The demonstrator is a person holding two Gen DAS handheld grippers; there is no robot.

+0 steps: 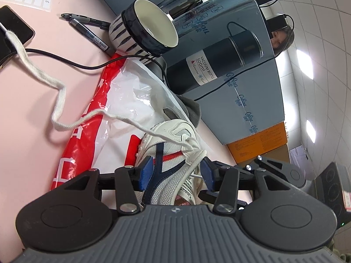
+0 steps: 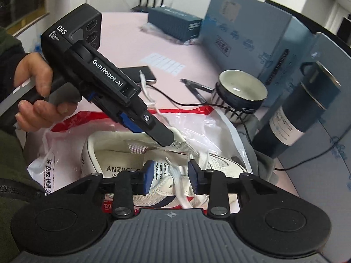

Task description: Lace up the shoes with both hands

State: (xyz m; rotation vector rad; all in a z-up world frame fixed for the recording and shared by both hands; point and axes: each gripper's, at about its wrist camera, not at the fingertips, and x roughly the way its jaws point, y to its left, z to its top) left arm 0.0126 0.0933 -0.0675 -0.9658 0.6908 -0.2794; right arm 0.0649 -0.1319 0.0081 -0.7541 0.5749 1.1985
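While jaws gape, shoe point(image 2: 153, 175) beneath right gripper point(image 2: 170, 176)

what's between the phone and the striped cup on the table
Two dark pens lie between the phone and the striped cup, on bare pink table; clearest in the left wrist view.

So we've got two fisheye cams, one riding on each gripper. Ours on the left gripper point(image 1: 176, 175) sits super close and low over the sneaker point(image 1: 175, 153), tilted, looking along its side toward the far boxes. Ours on the right gripper point(image 2: 169, 175) looks steeply down into the shoe opening from nearby. Both catch the bowl point(image 1: 153, 28) and vacuum bottle point(image 1: 215, 65).
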